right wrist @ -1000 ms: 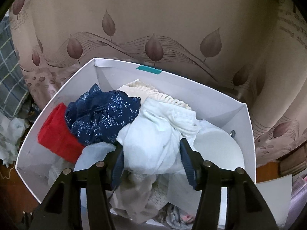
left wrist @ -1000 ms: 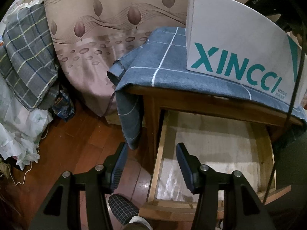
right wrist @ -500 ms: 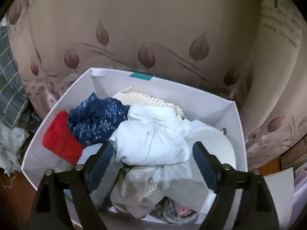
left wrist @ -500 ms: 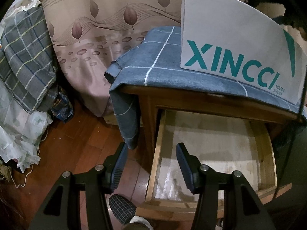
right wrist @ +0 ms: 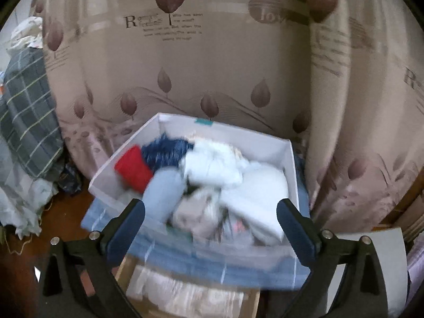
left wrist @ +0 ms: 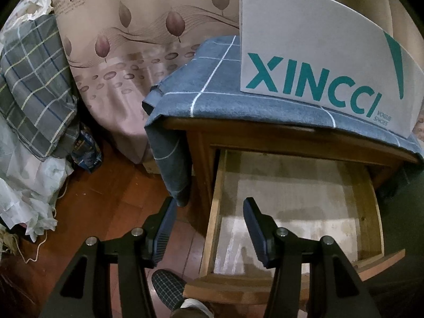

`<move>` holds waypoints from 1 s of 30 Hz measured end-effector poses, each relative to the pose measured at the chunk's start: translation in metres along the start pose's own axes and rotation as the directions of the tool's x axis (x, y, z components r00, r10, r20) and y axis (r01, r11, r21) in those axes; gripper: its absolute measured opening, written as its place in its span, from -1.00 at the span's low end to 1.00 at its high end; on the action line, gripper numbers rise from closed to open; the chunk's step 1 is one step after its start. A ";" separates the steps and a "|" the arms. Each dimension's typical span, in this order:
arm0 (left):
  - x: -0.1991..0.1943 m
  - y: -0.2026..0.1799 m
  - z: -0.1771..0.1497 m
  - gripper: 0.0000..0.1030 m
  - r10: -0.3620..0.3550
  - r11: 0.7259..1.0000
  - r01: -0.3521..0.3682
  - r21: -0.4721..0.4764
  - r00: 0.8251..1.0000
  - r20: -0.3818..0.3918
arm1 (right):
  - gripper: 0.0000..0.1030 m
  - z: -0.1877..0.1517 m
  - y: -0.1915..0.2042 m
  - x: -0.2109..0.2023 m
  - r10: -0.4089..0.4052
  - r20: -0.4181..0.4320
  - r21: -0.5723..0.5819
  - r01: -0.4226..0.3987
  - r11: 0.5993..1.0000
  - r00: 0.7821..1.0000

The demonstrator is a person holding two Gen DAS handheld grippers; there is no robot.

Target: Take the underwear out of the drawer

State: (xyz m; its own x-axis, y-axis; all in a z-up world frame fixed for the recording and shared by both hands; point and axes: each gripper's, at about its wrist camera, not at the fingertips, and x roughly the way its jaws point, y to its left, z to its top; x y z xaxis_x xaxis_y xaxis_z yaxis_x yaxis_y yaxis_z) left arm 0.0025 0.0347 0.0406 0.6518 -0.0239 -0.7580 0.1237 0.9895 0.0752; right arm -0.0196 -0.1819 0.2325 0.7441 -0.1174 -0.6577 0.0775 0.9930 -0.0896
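The wooden drawer of a bedside stand is pulled out, and only its pale lining shows inside. My left gripper hovers over the drawer's left side rail, open, with nothing between its fingers. On the stand's blue checked cloth stands a white shoe box. In the right wrist view the white shoe box holds underwear: a white piece, a dark blue one, a red one. My right gripper is back from the box, its jaws opening wide, nothing between them.
A beige leaf-print curtain hangs behind the stand. A grey checked bundle and white plastic bags pile at the left on the wooden floor. A person's slippered foot is below the left gripper.
The right gripper let go of the white underwear in the box, opened wide and pulled back and up. The left gripper stayed nearly still over the drawer.
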 end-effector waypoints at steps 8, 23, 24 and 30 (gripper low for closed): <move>-0.004 -0.005 -0.005 0.04 -0.030 0.999 0.030 -0.009 0.999 -0.014 | 0.97 -0.122 -0.011 0.011 -0.011 -0.108 0.066 0.019 0.998 0.994; -0.020 -0.028 -0.030 0.04 -0.044 0.999 0.044 0.012 0.999 -0.032 | 0.97 -0.215 -0.007 0.054 -0.029 -0.145 0.054 0.037 0.998 0.989; -0.020 -0.030 -0.032 0.04 -0.046 0.999 0.046 0.017 0.998 -0.033 | 0.97 -0.218 -0.007 0.055 -0.022 -0.140 0.053 0.030 0.998 0.990; -0.022 -0.043 -0.037 0.04 -0.033 0.997 0.035 0.072 0.999 -0.025 | 0.97 -0.225 -0.013 0.064 -0.021 -0.169 0.094 0.037 0.995 0.985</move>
State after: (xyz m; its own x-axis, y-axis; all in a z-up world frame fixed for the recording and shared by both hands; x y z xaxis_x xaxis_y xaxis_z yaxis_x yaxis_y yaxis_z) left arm -0.0448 -0.0023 0.0300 0.6286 -0.0534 -0.7759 0.2000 0.9752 0.0949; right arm -0.1226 -0.2054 0.0232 0.6197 -0.1390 -0.7724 0.1669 0.9850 -0.0433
